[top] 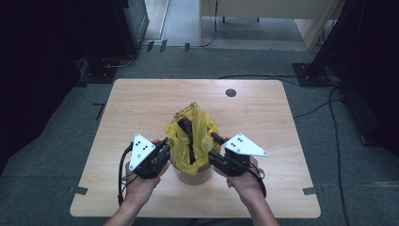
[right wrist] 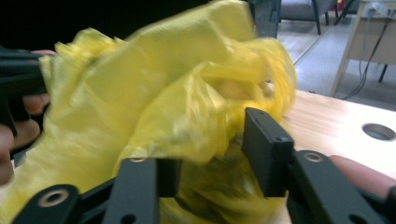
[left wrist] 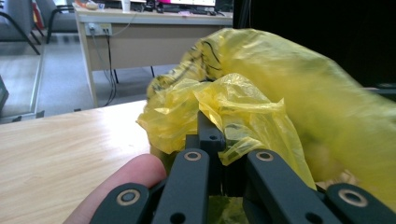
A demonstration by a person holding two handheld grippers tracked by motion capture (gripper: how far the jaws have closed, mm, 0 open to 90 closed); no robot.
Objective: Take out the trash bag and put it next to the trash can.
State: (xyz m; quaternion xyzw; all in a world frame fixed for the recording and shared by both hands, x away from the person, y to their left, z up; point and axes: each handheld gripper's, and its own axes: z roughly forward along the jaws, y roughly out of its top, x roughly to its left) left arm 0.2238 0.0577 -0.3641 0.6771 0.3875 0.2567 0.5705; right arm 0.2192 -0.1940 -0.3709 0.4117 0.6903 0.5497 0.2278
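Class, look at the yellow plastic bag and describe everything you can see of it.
The yellow plastic bag is thin, crinkled and translucent, with black print on it. It sits bunched in a round tan container at the table's near middle, its top rising loosely above the rim. The left gripper is shut on a fold; the right gripper stands open around the film.

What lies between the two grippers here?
The yellow bag, bunched over a tan bin, sits between the left gripper and right gripper in the high view. The left is shut on it; the right's jaws stand apart.
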